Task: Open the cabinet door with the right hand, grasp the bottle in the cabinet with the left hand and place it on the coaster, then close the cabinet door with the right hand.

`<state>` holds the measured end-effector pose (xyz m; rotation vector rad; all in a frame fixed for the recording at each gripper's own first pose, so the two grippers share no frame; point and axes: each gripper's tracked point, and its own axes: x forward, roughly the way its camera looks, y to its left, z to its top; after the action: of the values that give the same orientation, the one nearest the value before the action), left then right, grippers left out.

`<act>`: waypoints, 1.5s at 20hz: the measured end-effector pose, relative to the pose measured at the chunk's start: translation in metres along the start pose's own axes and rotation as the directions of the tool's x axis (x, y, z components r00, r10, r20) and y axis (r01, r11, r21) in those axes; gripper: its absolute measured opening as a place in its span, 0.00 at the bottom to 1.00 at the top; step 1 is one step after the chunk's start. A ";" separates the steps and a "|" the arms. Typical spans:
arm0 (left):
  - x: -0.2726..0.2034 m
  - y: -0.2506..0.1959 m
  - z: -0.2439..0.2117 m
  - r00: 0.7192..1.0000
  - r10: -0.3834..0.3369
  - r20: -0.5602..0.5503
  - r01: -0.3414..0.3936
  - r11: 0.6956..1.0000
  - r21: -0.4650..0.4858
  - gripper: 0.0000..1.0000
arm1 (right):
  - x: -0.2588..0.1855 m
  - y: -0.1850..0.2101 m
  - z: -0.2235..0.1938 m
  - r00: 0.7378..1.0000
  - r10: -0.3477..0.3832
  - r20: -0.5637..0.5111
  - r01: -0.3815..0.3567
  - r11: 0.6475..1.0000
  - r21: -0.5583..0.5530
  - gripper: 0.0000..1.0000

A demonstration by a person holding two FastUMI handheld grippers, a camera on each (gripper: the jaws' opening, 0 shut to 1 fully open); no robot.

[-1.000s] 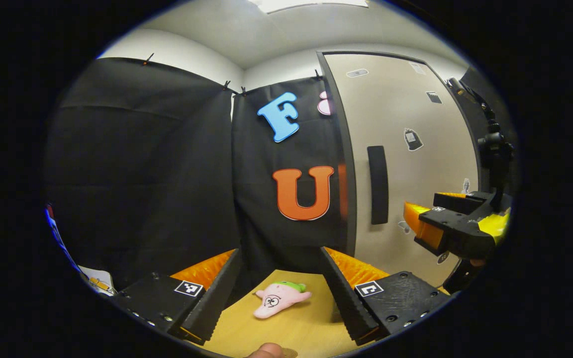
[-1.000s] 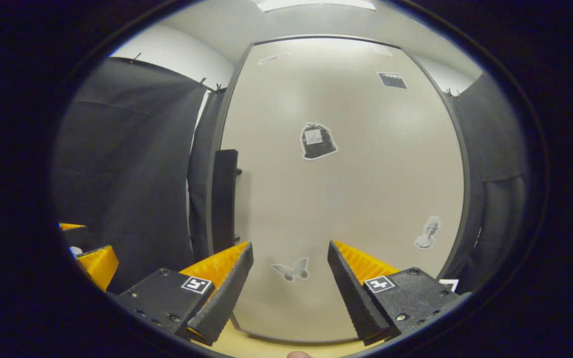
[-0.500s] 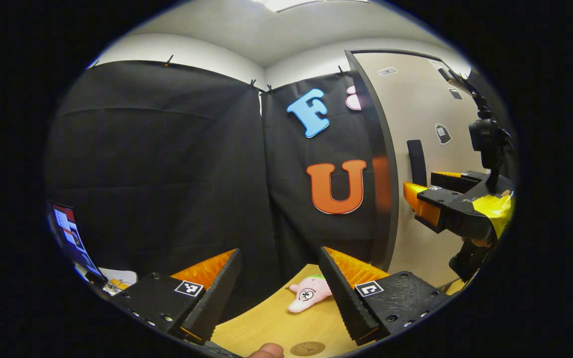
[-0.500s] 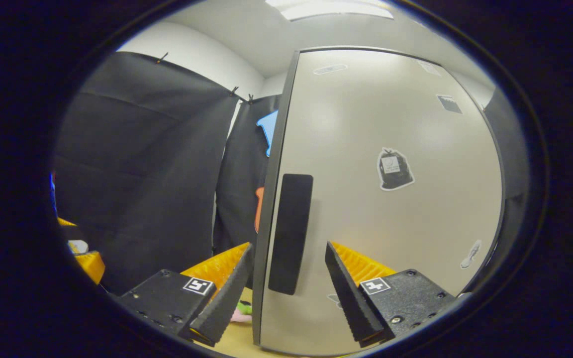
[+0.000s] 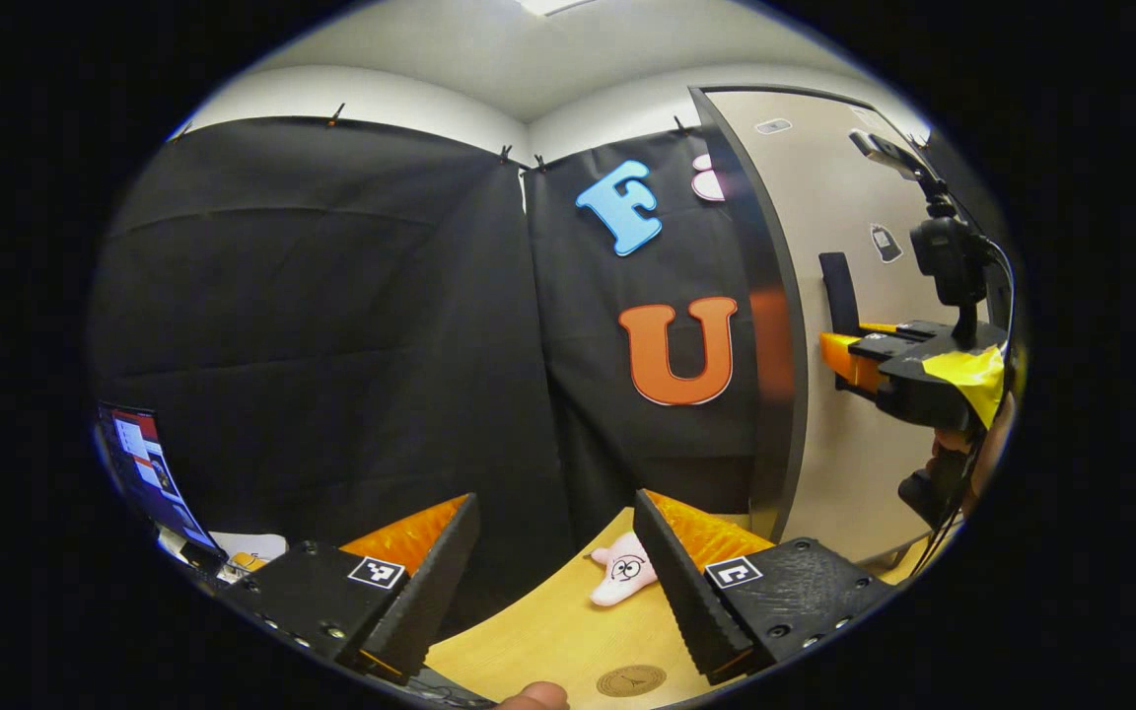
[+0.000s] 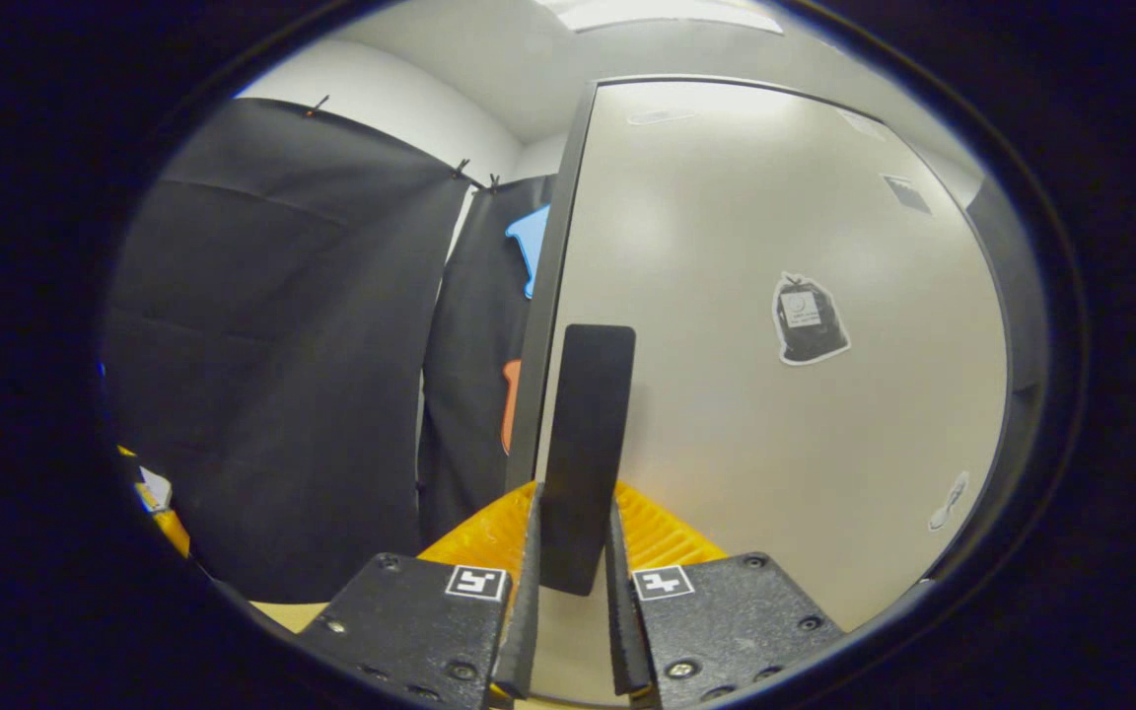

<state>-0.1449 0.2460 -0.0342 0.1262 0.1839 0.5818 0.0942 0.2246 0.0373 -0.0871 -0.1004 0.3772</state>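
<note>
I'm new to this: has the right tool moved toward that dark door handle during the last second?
Yes. The right tool went left across the cabinet door to the handle and closed on it.

- No word, brand or number can be read anywhere.
- Square black-and-white coded markers (image 5: 732, 572) sit on the blocks behind each tong's fingers; they carry patterns, not letters.
- The stickers (image 6: 809, 319) on the cabinet door (image 6: 726, 247) above the right tongs (image 6: 570, 582) are too small to read.
- The coaster (image 5: 631, 679) on the tabletop (image 5: 548, 631), just below the left tongs (image 5: 556, 552), bears an unreadable emblem.
</note>
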 end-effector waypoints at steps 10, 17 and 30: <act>0.007 -0.013 -0.006 0.998 -0.057 -0.008 0.056 0.998 -0.036 0.95 | -0.016 0.005 -0.008 0.987 0.132 -0.094 -0.127 0.990 0.061 0.25; 0.007 -0.020 -0.009 0.996 -0.084 -0.014 0.083 0.995 -0.058 0.95 | -0.033 0.008 -0.006 0.958 0.263 -0.114 -0.251 0.962 0.110 0.15; 0.012 -0.053 -0.009 0.982 -0.188 -0.017 0.187 0.982 -0.036 0.95 | -0.042 0.006 -0.005 0.878 0.449 -0.163 -0.437 0.893 0.107 0.13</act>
<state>-0.1087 0.2088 -0.0534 0.0689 0.2035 0.3979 0.0537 0.2138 0.0279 -0.0773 0.1202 0.8313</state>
